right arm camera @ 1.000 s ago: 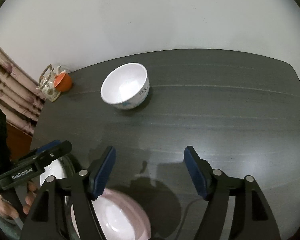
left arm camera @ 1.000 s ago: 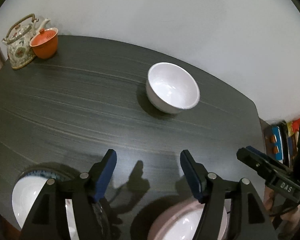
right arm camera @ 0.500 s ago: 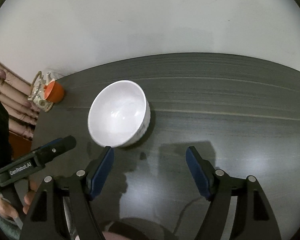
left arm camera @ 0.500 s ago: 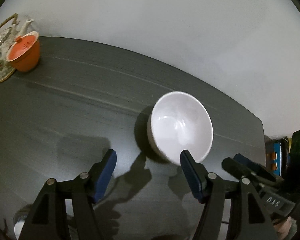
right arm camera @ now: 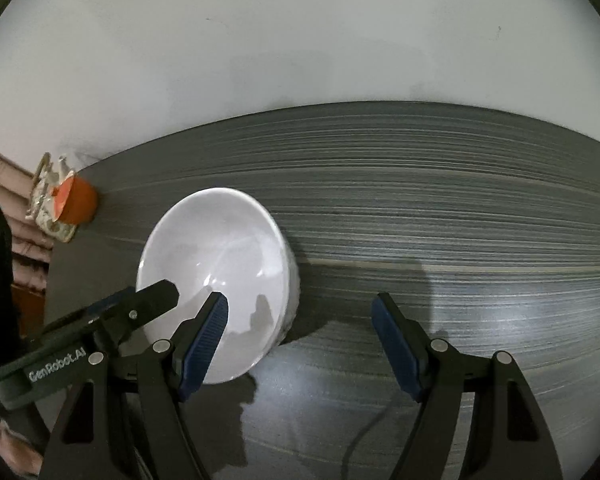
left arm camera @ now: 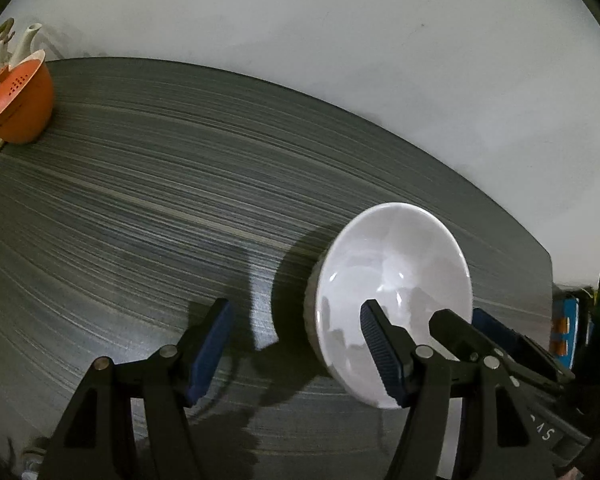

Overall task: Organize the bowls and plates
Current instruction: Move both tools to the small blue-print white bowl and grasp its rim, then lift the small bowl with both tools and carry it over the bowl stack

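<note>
**Two grippers crowd one bowl**

Dark streaked desk point(right arm camera: 440, 216) under a plain pale wall carries the white bowl point(right arm camera: 216, 264), upright toward the left side, well apart from the orange cup point(right arm camera: 76, 200) and teapot point(right arm camera: 44, 200) in the corner. My left gripper point(left arm camera: 296, 344) and right gripper point(right arm camera: 300, 340) both stand with fingers wide, holding nothing, each with one finger over the rim. I judge the risk to be a collision between them, or a one-sided nudge that tips or skids the bowl. It looks glossy, deep and empty, so probably slippery.
</note>
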### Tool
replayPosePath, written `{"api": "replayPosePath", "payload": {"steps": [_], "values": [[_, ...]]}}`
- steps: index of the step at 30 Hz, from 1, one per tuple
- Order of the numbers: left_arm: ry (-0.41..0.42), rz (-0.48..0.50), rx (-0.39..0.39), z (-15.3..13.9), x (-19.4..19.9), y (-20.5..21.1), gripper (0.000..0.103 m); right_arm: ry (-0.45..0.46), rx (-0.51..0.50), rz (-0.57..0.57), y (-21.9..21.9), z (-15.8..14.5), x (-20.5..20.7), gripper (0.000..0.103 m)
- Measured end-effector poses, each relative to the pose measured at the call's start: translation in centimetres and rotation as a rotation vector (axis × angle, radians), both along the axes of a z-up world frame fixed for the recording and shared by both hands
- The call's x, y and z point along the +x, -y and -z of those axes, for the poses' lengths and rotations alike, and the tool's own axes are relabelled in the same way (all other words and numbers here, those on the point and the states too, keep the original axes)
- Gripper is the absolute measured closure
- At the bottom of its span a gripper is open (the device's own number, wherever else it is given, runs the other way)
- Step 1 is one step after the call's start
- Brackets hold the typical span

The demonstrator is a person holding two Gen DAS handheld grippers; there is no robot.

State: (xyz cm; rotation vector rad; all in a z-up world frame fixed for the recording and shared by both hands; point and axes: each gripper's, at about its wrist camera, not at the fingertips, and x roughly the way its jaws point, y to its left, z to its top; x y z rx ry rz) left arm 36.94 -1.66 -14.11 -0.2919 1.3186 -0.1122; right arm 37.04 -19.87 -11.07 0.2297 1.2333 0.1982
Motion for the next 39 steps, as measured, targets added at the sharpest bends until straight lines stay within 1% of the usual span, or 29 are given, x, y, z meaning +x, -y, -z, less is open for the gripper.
{"api": "replayPosePath", "payload": {"steps": [2,5,7,8,9,10,11,16,17,20,24,27,32,33,34,39], "values": [[0.003,-0.009,0.019,0.3,0.0,0.2,0.035,-0.006,-0.006,0.008,-0.1,0.4,0.3,0.033],[0.018,-0.027,0.042,0.6,0.1,0.8,0.036,-0.010,-0.011,0.007,-0.5,0.9,0.6,0.041],[0.018,-0.029,0.046,0.8,0.1,0.9,0.044,-0.006,-0.024,0.011,-0.5,1.1,0.7,0.049],[0.015,-0.028,0.046,1.0,0.1,1.1,0.054,-0.006,-0.022,0.004,-0.6,1.3,0.7,0.051],[0.009,-0.029,0.042,1.0,0.2,1.1,0.062,-0.007,-0.019,0.002,-0.6,1.4,0.8,0.056],[-0.001,-0.031,0.038,1.1,0.3,1.0,0.065,-0.011,-0.017,0.001,-0.7,1.5,0.8,0.058],[-0.006,-0.035,0.039,1.1,0.4,1.0,0.068,-0.014,-0.017,-0.001,-0.7,1.7,0.8,0.059],[-0.012,-0.029,0.032,1.2,0.8,0.8,0.075,-0.017,-0.019,-0.012,-1.1,2.1,1.1,0.066],[-0.011,-0.026,0.032,1.2,0.8,0.8,0.077,-0.017,-0.016,-0.012,-1.2,2.1,1.1,0.066],[-0.008,-0.017,0.024,1.0,1.0,0.8,0.083,-0.017,-0.003,-0.017,-0.5,2.0,0.9,0.070],[-0.004,0.002,0.016,0.6,1.3,1.5,0.092,-0.016,0.015,-0.022,0.0,1.9,0.6,0.080],[-0.011,0.021,0.024,0.6,1.6,1.6,0.092,-0.016,0.024,-0.027,-0.1,1.9,0.5,0.086],[-0.021,0.026,0.029,1.0,1.4,2.5,0.092,-0.020,0.020,-0.024,-0.1,1.8,0.3,0.086],[-0.023,0.028,0.031,1.6,0.9,3.0,0.092,-0.023,0.018,-0.024,-0.2,1.8,0.3,0.086],[-0.026,0.029,0.033,1.1,0.6,3.5,0.092,-0.026,0.016,-0.024,-0.3,1.8,0.2,0.087],[-0.019,0.039,0.034,0.2,-0.5,3.8,0.092,-0.034,0.012,-0.026,-0.9,1.6,-0.4,0.087]]}}
